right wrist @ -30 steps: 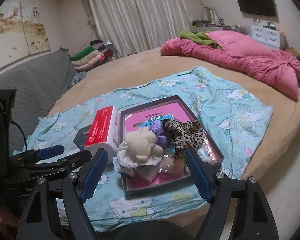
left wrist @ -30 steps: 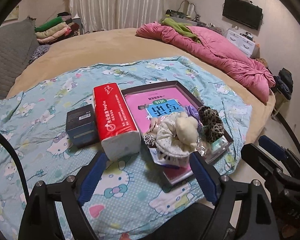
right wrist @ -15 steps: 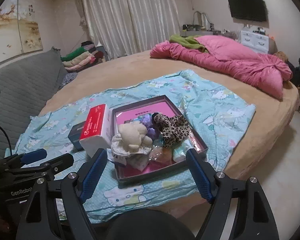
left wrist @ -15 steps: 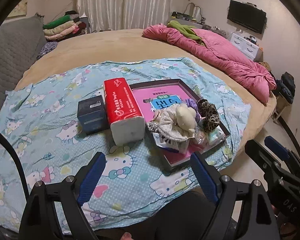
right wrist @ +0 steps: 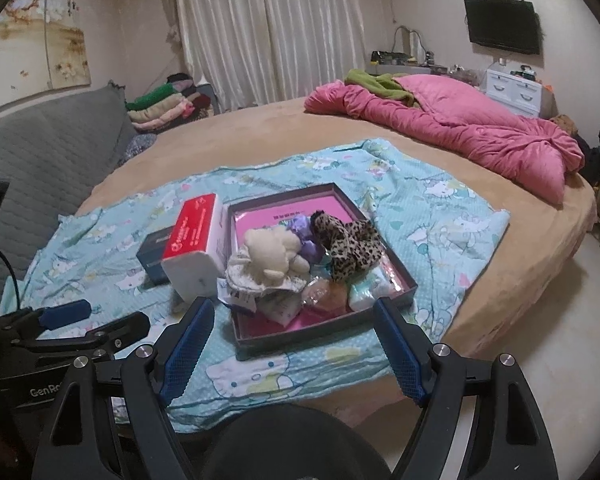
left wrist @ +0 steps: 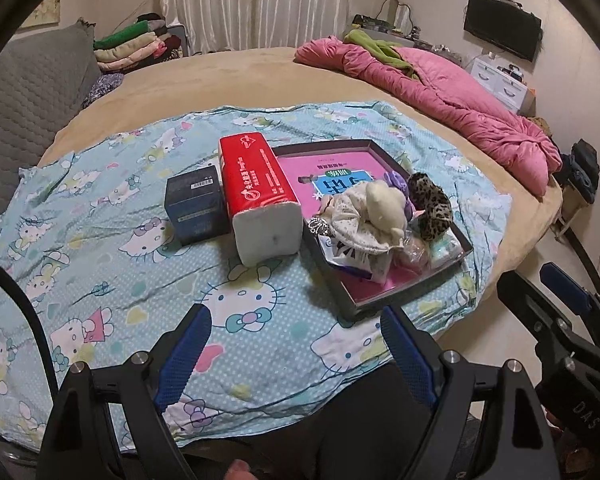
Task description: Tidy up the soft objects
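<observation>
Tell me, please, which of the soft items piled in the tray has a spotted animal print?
The leopard-print one, at the right of the pile in the tray. The cream plush toy beside it is plain, and the purple one between them is a single colour.

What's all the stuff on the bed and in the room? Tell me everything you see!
tray: 1, dark grey with a pink bottom, on the blanket
plush toy: 1, cream, in the tray
leopard-print cloth: 1, brown and black spots, in the tray, to the plush toy's right
purple soft thing: 1, in the tray, behind the plush toy
tissue pack: 1, red and white, to the tray's left
small box: 1, dark blue, to the tissue pack's left
blanket: 1, light blue with cartoon cats, spread on the bed
bed: 1, tan, round
quilt: 1, pink, far side of the bed
folded clothes: 1 pile, mixed colours, near the curtains
TV: 1, black, on the wall
left gripper: 1, black with blue pads, open, empty
right gripper: 1, same colours, open, empty
</observation>
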Demonstrator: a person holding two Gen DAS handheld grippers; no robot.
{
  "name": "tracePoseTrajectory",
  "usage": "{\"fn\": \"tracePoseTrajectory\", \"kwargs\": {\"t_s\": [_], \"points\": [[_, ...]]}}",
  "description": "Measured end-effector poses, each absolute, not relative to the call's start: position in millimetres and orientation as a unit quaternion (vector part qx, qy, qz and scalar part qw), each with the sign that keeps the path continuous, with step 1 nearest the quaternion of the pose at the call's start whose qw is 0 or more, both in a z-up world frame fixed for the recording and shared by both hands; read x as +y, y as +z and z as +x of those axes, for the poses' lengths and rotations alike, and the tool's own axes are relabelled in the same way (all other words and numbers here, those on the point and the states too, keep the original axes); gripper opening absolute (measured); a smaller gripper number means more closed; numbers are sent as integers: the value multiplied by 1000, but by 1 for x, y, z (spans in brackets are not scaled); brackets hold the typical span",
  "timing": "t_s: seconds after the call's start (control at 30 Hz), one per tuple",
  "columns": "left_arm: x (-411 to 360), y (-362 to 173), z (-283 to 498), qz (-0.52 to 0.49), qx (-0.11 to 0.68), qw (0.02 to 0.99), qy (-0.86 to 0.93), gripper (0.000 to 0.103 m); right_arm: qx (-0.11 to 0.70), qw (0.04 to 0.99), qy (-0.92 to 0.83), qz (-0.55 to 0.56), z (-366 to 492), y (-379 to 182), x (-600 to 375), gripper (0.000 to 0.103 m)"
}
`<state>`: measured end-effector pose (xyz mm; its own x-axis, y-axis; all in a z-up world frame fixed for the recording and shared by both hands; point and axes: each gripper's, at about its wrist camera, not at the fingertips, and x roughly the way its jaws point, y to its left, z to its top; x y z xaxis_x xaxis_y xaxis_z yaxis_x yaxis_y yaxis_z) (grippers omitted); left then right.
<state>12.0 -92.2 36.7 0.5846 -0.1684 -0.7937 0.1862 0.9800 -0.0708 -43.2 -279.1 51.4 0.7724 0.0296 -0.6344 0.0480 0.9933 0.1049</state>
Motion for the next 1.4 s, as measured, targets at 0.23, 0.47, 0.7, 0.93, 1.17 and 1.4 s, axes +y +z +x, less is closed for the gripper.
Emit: {"fn": "tracePoseTrajectory", "kwargs": {"t_s": [0.23, 0.47, 0.7, 0.93, 1.17, 1.4], "points": [[-91, 32, 14, 9, 447, 890, -90, 86, 347, 936, -7, 64, -43, 45, -280, 82], [-92, 30, 13, 14, 451, 888, -88, 86, 353, 933, -3, 66, -41, 40, -280, 82], [-94, 28, 12, 20, 453, 887, -88, 86, 359, 931, -1, 65, -41, 37, -280, 82], [-95, 28, 11, 21, 452, 887, -87, 86, 360, 931, -1, 65, -41, 36, -279, 82], [-95, 27, 11, 22, 456, 885, -86, 86, 365, 929, 2, 64, -40, 35, -279, 83], [-97, 26, 12, 28, 457, 885, -83, 86, 363, 930, 3, 63, -39, 33, -278, 83]]}}
